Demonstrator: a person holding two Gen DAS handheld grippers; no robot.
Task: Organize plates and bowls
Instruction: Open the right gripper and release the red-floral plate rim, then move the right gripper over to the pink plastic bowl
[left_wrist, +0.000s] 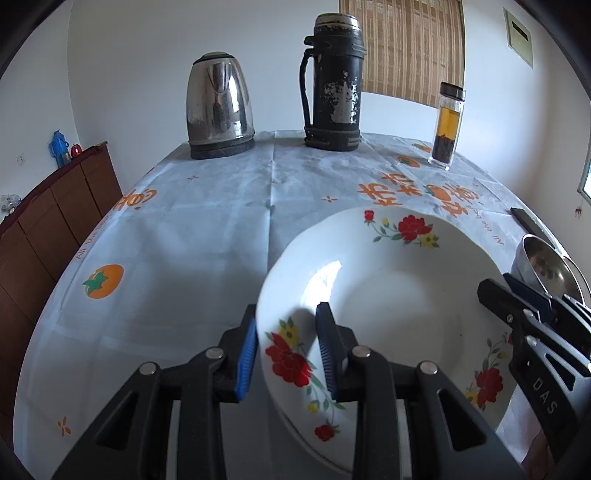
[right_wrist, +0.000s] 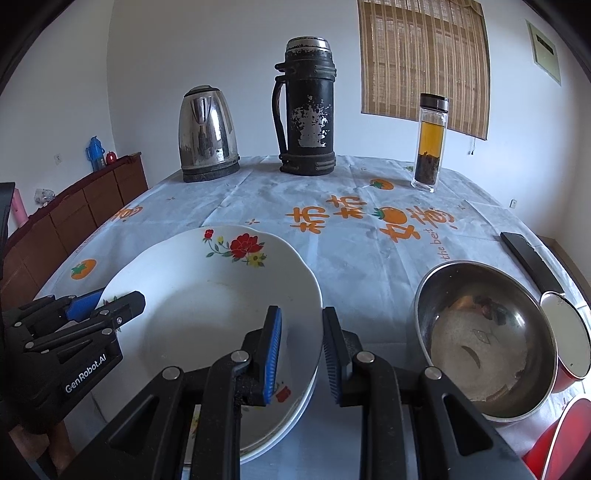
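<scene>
The left wrist view fills its lower right with the flowered plate, whose left rim runs between the blue pads of the left hand-held gripper; the pads look closed on that rim, though a sliver of gap beside the outer pad makes contact hard to confirm. Only the right wrist view shows a second white plate stacked under the flowered one, and the whole steel bowl at right, with a red-sided bowl touching it and cut off by the frame edge. In the left view that steel bowl is a sliver at the right margin.

The right hand-held gripper straddles the plate's right rim, one pad inside, one outside; whether the outer pad presses is unclear. Both point downward toward the counter, from opposite sides of the plate.

Along the far edge stand a kettle, a worn black flask and a tea bottle. A dark flat object lies at right, unidentifiable.
</scene>
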